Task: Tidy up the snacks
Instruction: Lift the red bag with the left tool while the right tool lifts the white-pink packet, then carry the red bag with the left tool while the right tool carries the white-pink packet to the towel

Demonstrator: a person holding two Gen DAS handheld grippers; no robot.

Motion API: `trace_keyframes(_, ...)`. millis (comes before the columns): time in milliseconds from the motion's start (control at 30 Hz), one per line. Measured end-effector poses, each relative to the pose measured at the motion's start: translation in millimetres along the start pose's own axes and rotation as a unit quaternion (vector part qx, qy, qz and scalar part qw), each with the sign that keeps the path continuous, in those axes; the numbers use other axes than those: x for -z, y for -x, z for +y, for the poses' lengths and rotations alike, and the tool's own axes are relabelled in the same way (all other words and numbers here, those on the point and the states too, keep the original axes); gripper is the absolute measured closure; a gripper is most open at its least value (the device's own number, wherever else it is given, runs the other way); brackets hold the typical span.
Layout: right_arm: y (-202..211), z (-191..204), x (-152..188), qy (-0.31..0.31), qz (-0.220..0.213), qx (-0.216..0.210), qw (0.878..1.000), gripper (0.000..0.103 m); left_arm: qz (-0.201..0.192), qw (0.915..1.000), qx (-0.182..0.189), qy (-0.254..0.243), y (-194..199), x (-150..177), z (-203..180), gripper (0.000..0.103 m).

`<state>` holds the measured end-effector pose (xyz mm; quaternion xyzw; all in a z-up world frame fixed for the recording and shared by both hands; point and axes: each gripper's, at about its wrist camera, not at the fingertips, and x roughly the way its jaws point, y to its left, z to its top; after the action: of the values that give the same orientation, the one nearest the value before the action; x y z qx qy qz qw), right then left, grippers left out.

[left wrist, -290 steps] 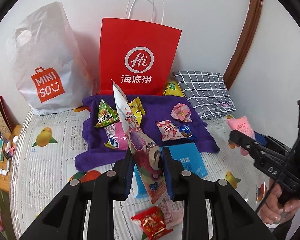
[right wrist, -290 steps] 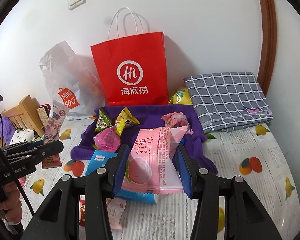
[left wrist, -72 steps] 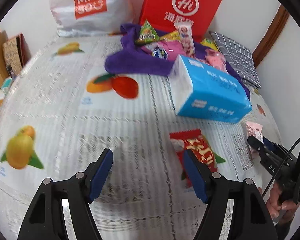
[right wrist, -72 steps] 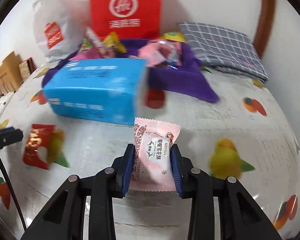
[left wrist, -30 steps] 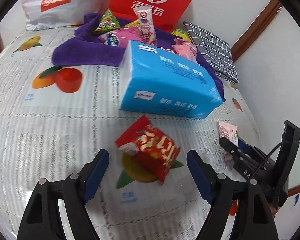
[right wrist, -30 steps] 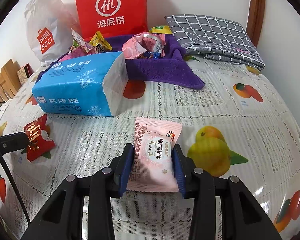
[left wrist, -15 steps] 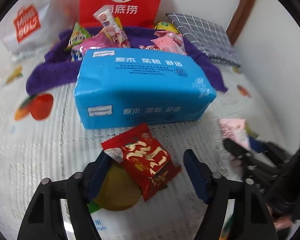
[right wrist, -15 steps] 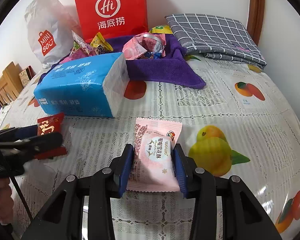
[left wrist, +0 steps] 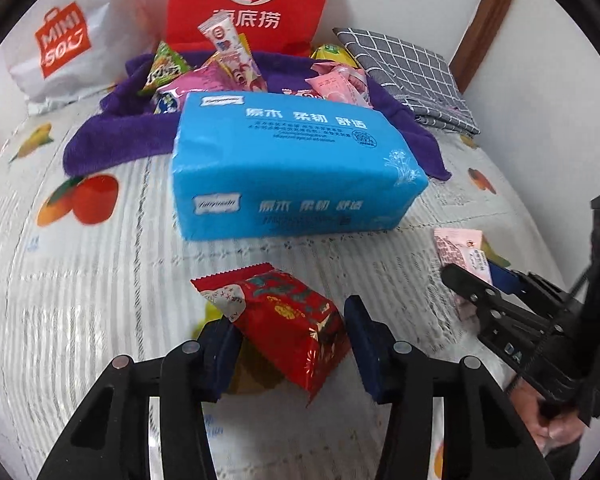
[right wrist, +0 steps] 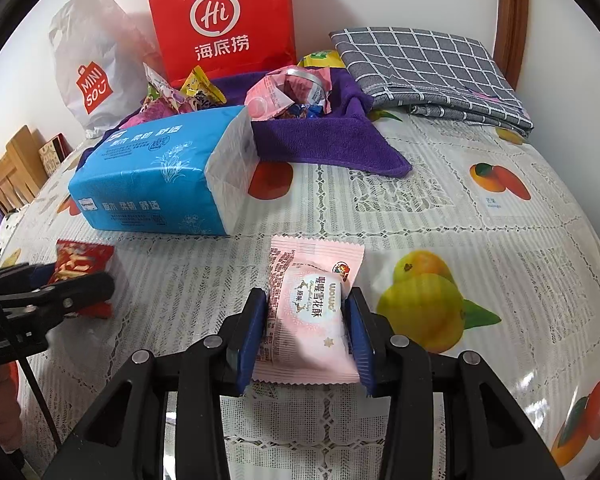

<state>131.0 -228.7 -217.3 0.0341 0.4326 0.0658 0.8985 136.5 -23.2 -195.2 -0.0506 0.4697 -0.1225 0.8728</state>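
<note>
My right gripper is clenched on the pink snack, both blue fingers pressed against its sides; the packet lies flat on the fruit-print cloth of the desk, its far end sticking out past the fingertips. In the left wrist view the same pink snack shows at the right, with the right gripper over its near end.

My left gripper is released, fingers spread around the red snack. The left finger looks to be touching the packet's near left edge; the right finger stands just apart from it. The red snack sits on the cloth, tilted, its crimped end pointing far left. From the right wrist view I see the red snack at the left, partly behind the left gripper.

Just beyond both packets lies the blue tissue pack. Behind it is a purple towel with more snacks piled on it. Against the far wall stand a red bag and a white Miniso bag; a folded grey checked cloth lies far right.
</note>
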Motion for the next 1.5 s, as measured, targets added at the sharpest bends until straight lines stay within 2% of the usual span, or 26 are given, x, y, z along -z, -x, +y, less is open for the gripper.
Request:
trace_keyframes(267, 7, 5, 0, 0.005, -0.005, 0.009, 1.0, 0.066, -0.017, 0.9998, -0.001, 0.009, 29, 8, 9, 0.056)
trace_keyframes(533, 44, 27, -10, 0.007, -0.026, -0.009, 1.0, 0.067, -0.037, 0.9992, 0.004, 0.011, 57, 0, 10, 0.055)
trace_keyframes(1033, 92, 45, -65, 0.005, -0.073, -0.014, 0.997, 0.067, -0.081, 0.9967, 0.001, 0.004, 105, -41, 8, 0.055)
trace_keyframes(1300, 100, 48, -93, 0.002, -0.085, -0.013, 0.996, 0.067, -0.097, 0.9952, -0.012, 0.0, 119, -67, 9, 0.055)
trace_keyframes(1500, 99, 51, -110, -0.002, -0.087, -0.013, 0.996, 0.067, -0.105, 0.9945, -0.005, -0.003, 122, -80, 12, 0.055)
